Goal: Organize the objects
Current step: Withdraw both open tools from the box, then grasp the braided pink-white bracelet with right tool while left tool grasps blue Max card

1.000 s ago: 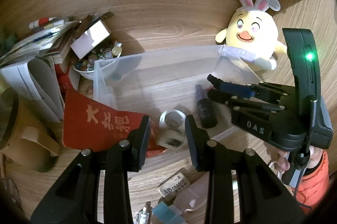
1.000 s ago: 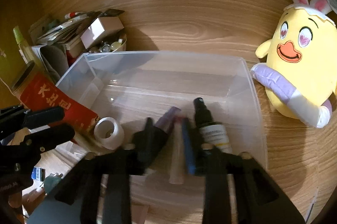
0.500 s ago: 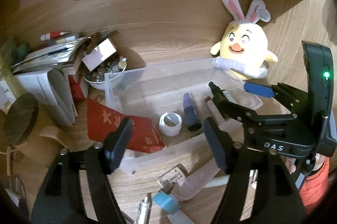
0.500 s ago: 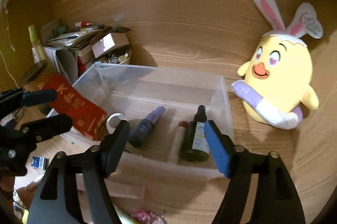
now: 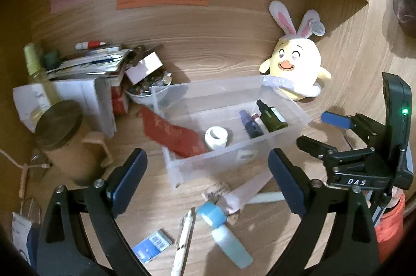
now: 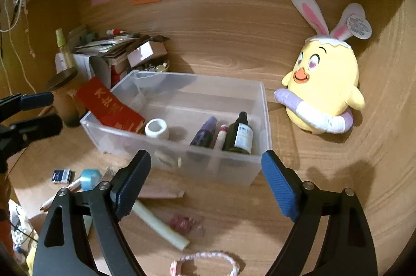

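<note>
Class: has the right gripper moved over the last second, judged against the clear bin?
Yes. The right gripper has pulled back out of the clear bin, jaws now open and empty.

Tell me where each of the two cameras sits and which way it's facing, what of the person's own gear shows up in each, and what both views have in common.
Left wrist view: sits on the left gripper, looking forward and down at the clear bin from its left front; own fingers wide open, the right gripper at the right edge.
Right wrist view: sits on the right gripper, facing the bin's front wall; own fingers wide open, the left gripper at the left edge.
Shared: the bin, the green bottle, the plush chick.
</note>
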The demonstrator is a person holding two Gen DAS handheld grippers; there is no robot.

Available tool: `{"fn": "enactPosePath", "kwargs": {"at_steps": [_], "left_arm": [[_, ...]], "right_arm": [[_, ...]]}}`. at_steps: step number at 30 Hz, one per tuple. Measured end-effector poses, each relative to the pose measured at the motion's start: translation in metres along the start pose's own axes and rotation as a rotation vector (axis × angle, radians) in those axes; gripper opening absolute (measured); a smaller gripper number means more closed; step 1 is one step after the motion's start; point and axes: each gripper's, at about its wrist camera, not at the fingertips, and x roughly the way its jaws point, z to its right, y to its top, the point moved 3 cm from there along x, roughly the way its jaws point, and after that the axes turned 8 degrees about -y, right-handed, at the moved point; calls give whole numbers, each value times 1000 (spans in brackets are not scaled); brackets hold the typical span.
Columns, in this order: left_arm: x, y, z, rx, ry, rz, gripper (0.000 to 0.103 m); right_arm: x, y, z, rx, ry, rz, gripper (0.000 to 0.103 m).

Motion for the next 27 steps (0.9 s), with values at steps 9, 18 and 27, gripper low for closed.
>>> {"fn": "enactPosePath", "kwargs": {"at_steps": [9,18,27], "left_arm": [[-14,-39,-11,8,62,-48,97],[-8,-84,-42,-82,78,-131,97],[-6,-118,-74,-163,131,-194,97]], "right_arm": [[-9,-31,3,1,-8,-39,86],[-8,-74,17,43,-17,-135,86],[-2,-100,2,24,-5,-212,86]]}}
